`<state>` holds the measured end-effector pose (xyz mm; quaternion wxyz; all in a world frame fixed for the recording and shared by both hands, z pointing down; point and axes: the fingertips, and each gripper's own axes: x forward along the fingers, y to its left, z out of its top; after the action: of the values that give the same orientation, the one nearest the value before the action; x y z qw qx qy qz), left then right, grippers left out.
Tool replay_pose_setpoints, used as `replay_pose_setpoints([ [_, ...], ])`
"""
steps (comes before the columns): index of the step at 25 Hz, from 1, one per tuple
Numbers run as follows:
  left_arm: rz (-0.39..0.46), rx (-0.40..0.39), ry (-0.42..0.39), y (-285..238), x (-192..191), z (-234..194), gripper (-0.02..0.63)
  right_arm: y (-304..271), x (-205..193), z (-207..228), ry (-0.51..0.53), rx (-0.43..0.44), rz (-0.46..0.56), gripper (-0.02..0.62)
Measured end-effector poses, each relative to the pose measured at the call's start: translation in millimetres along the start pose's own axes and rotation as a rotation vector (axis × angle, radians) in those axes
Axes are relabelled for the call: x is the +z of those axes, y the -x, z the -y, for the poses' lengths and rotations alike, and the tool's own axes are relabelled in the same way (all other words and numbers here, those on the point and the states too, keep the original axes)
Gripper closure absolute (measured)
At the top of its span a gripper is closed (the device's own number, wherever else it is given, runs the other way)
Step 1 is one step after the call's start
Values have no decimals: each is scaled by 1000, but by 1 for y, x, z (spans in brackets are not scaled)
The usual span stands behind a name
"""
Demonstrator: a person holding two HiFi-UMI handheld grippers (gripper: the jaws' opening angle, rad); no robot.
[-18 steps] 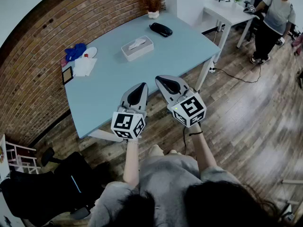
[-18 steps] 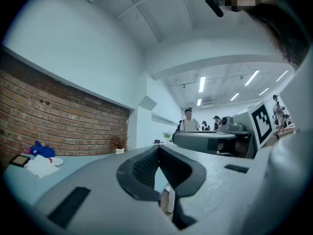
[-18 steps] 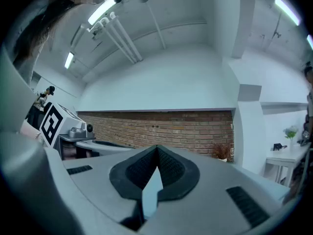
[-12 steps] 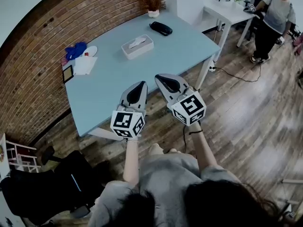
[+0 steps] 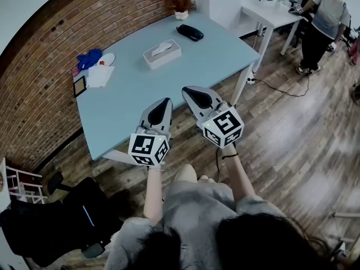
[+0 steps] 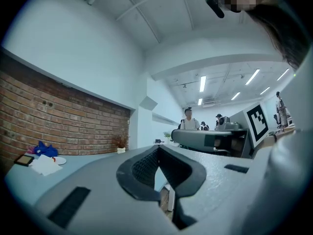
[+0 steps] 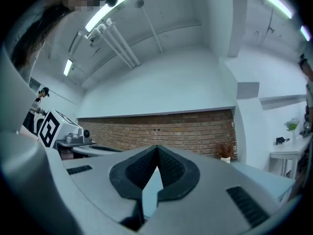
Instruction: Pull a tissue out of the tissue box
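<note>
Head view: my L gripper (image 5: pixel 165 102) & R gripper (image 5: pixel 188 90) sat mid-frame, both clenched, nothing between; tissue box (image 5: pixel 162 53) upper centre on table (image 5: pixel 124 94), well apart.

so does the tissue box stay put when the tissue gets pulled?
Probably not: the tissue box sits loose on a smooth table, so it may slide or lift. The tissue poking from its top looks limp; likely tears if yanked.

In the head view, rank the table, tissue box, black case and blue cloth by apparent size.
1. table
2. tissue box
3. black case and blue cloth look about alike, so they are not ranked.
</note>
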<state>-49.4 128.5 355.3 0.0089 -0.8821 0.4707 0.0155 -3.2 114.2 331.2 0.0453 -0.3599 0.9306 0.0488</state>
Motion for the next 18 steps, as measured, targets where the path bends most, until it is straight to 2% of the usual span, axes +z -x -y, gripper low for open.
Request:
replay_pose_setpoints([
  [8, -54, 42, 31, 1, -18, -18, 603, -12, -20, 8, -27, 0, -43, 597],
  [18, -83, 52, 59, -40, -32, -62, 603, -63, -42, 42, -50, 20, -87, 597],
])
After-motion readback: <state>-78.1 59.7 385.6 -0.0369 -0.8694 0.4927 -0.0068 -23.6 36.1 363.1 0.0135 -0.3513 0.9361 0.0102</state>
